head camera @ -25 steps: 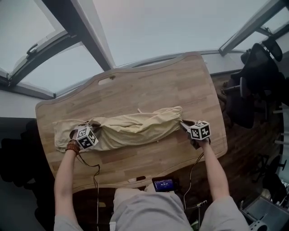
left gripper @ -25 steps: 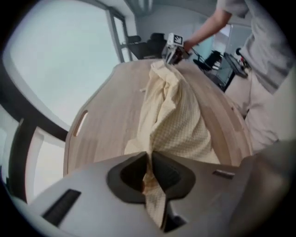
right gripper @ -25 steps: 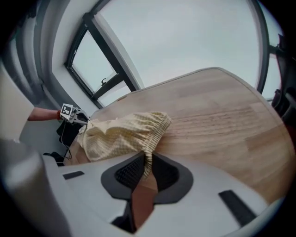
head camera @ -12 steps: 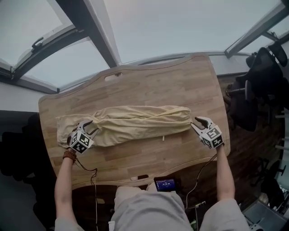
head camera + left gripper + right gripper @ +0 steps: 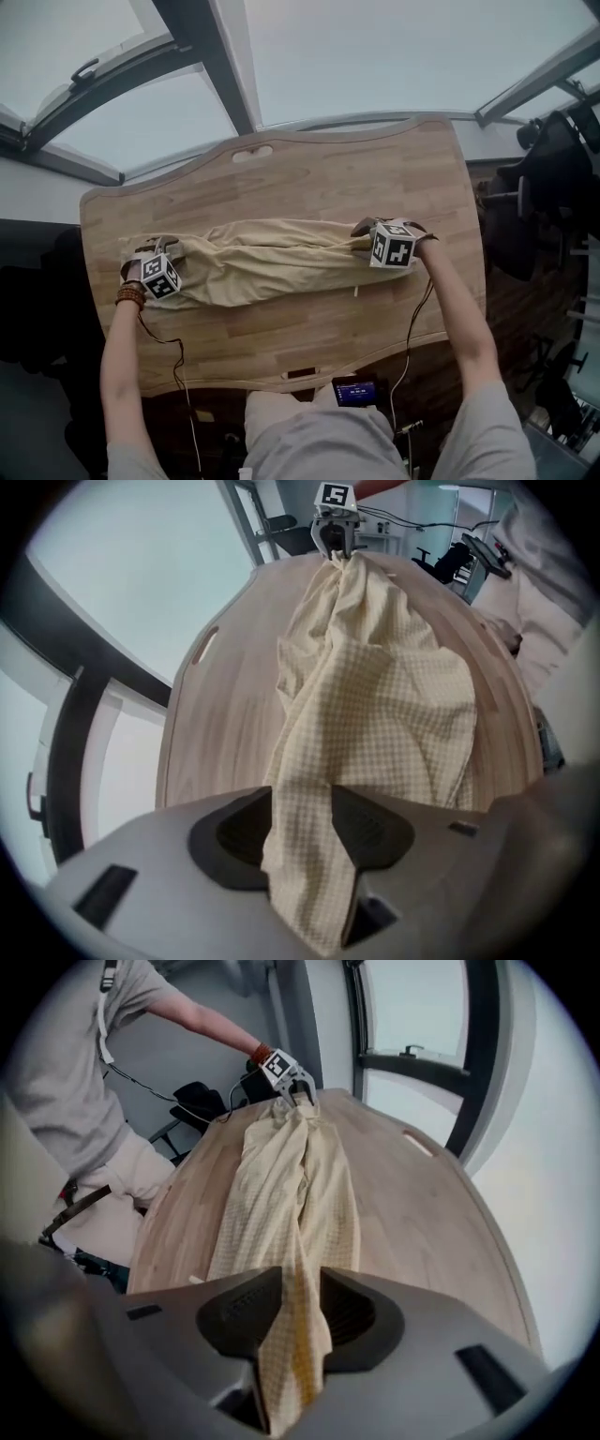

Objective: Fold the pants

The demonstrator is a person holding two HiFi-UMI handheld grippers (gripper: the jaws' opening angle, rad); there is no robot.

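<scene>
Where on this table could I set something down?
Two bare strips of the table: one between the pants and the far edge with the handle slot, another between the pants and the near edge. The middle is crowded: the pants span almost the whole width.

Wooden table [image 5: 309,178]; big windows [image 5: 375,56] beyond; black office chair [image 5: 548,178] at right.
</scene>
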